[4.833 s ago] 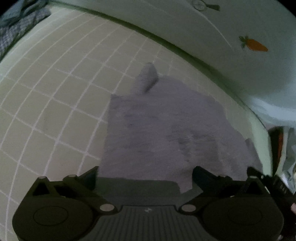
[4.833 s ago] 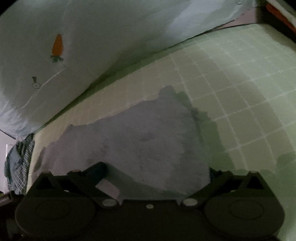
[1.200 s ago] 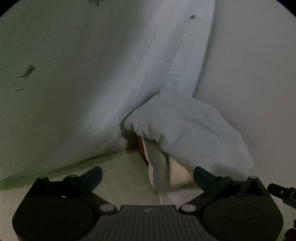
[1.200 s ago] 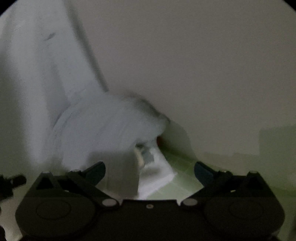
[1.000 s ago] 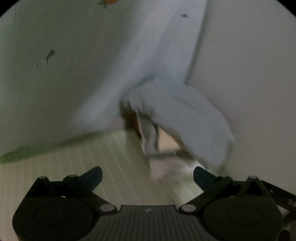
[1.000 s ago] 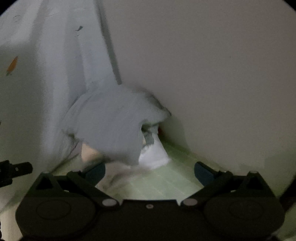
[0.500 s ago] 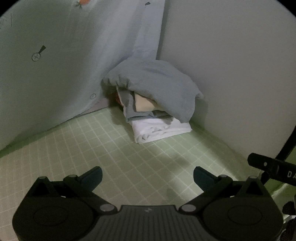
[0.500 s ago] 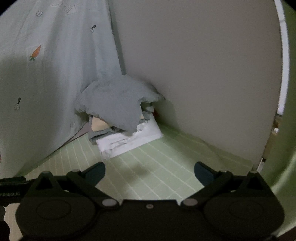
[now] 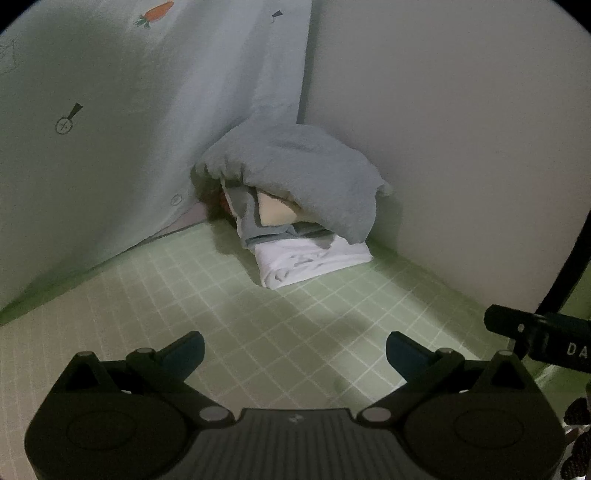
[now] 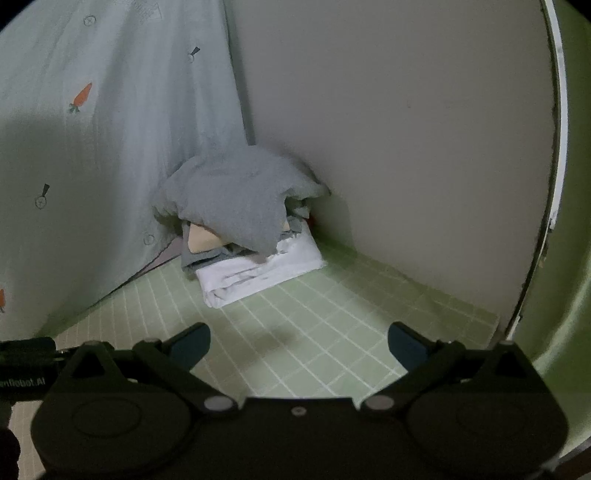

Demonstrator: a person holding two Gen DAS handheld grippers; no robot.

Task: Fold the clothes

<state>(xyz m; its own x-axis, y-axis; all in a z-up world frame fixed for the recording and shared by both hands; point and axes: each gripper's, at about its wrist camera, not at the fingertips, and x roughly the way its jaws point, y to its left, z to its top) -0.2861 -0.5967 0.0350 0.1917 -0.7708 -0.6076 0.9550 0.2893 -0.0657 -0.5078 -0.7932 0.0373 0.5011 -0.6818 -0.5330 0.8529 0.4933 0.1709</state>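
Pale green mat (image 9: 258, 332) with a white grid, spread flat below. Light blue sheet (image 9: 110, 147) hanging at the left, printed with an orange carrot (image 9: 157, 11) and small dark magnifier-like marks. Plain grey wall (image 10: 406, 147) at the right, meeting the sheet in a corner. White strip (image 10: 559, 110) running down the far right edge.

Grey garment (image 9: 303, 177), formerly spread flat before both tools, now draped atop the corner pile (image 9: 295, 236); both tools (image 9: 295, 349) (image 10: 299, 345) withdrawn, empty.
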